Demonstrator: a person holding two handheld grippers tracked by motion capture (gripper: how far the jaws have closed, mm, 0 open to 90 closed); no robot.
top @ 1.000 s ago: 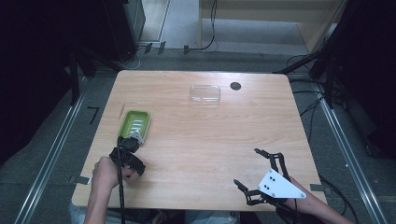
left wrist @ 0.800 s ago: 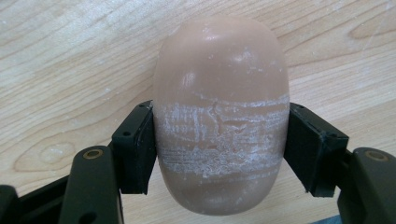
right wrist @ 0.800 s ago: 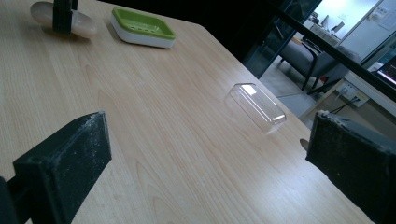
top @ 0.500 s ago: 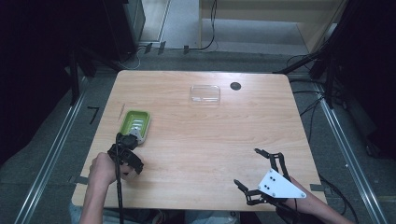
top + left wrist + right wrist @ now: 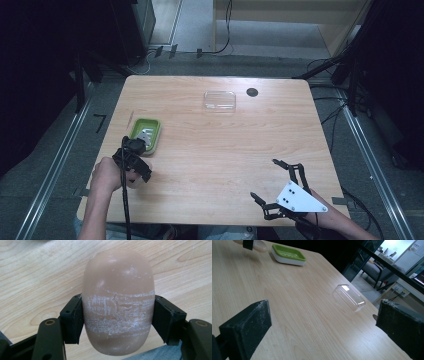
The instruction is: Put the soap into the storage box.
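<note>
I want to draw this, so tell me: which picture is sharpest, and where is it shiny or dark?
Left gripper view: sharpest, the soap bar crisp with small bright glints near its top. Right gripper view: the near pads look soft, and the clear plastic lid catches white glare. High view: the wooden table is evenly lit, the floor around it falls into deep dark.

Both claws are black. The right claw point(image 5: 272, 184) carries a grey three-cornered plate with small screws; the left claw point(image 5: 134, 146) trails a black cable.
</note>
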